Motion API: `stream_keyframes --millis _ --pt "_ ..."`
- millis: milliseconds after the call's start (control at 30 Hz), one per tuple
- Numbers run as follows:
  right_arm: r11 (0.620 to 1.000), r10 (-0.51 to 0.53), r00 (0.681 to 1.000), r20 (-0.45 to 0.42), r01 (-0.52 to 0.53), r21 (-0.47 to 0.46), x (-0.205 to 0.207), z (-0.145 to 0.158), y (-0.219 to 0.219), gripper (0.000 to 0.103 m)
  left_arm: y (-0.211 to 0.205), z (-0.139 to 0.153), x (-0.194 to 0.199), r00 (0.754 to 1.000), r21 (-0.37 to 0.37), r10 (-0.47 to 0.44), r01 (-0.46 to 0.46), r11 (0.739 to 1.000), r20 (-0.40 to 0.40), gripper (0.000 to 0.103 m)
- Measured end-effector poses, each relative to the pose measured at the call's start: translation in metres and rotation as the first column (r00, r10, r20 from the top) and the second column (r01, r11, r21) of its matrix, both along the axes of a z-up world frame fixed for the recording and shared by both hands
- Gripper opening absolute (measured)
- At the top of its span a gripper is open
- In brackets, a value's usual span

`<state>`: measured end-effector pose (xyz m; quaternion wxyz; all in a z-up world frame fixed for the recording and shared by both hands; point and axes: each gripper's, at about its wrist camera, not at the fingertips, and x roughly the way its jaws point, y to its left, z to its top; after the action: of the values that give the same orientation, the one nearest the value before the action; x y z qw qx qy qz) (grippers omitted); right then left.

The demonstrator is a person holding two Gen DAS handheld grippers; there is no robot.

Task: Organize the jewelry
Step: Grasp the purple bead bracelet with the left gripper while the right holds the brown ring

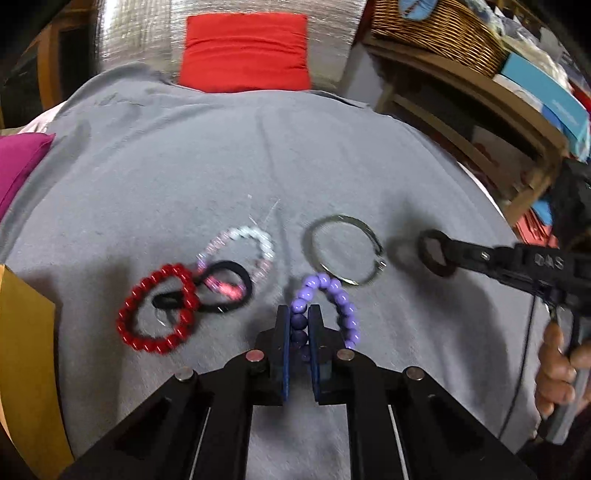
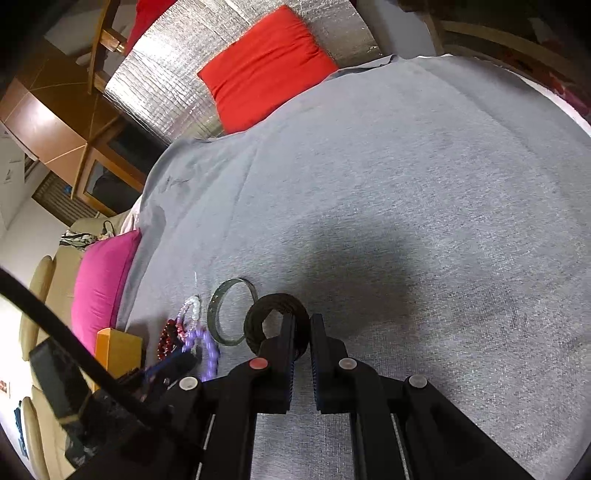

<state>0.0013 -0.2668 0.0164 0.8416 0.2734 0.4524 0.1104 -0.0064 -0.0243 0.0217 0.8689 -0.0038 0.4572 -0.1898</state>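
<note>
My left gripper (image 1: 299,314) is shut on a purple bead bracelet (image 1: 332,295) just above the grey cloth (image 1: 221,166). To its left lie a red bead bracelet (image 1: 157,306), a black hair tie (image 1: 221,288) and a white-pink bead bracelet (image 1: 251,243). A silver bangle (image 1: 343,249) lies just beyond the purple one. My right gripper (image 2: 303,321) is shut on a black ring-shaped band (image 2: 277,317), held above the cloth to the right of the bangle (image 2: 231,312); it also shows in the left wrist view (image 1: 437,256).
A red cushion (image 1: 245,51) stands at the cloth's far edge, a pink cushion (image 2: 99,284) at its left. An orange box (image 2: 118,349) sits near the jewelry pile. Wooden shelves with a wicker basket (image 1: 436,33) stand on the right.
</note>
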Motion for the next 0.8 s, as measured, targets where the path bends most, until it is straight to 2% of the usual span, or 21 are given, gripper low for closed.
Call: stream_keyframes --millis 67,233,367,433,467,500,633,800 --pt "1.000 -0.002 1.000 0.000 0.002 -0.004 0.000 0.000 0.001 0.009 -0.002 -0.001 -0.004 1.000 -0.001 -0.021 0.021 1.000 -0.015 0.009" --pt "1.000 -0.008 1.000 -0.021 0.008 -0.023 0.001 -0.008 0.002 0.009 -0.011 -0.009 -0.007 0.999 0.051 -0.037 0.038 0.998 -0.028 0.010" --pt "0.999 -0.009 0.999 -0.033 0.008 -0.045 0.005 -0.013 0.005 0.009 -0.017 -0.008 -0.007 0.999 0.070 -0.053 0.054 0.996 -0.011 0.019" --pt "0.999 -0.006 0.999 -0.032 0.004 -0.050 0.005 -0.014 0.006 0.009 -0.022 -0.010 -0.009 0.998 0.085 -0.060 0.060 0.995 0.004 0.018" --pt "0.999 -0.005 1.000 -0.030 0.003 -0.053 0.005 -0.014 0.006 0.009 -0.024 -0.009 -0.010 0.998 0.091 -0.065 0.064 0.994 0.010 0.015" --pt "0.998 -0.004 1.000 -0.026 0.002 -0.058 0.005 -0.013 0.006 0.009 -0.025 -0.008 -0.010 0.997 0.083 -0.072 0.071 0.994 0.007 0.009" --pt "0.998 -0.001 1.000 -0.012 0.000 -0.066 0.005 -0.010 0.007 0.009 -0.025 -0.005 -0.015 0.998 0.066 -0.059 0.059 0.996 0.008 0.009" --pt "0.998 0.006 1.000 0.013 -0.005 -0.066 0.002 -0.003 0.007 0.009 -0.016 0.015 -0.023 0.998 0.038 -0.015 0.013 0.999 0.055 0.009"
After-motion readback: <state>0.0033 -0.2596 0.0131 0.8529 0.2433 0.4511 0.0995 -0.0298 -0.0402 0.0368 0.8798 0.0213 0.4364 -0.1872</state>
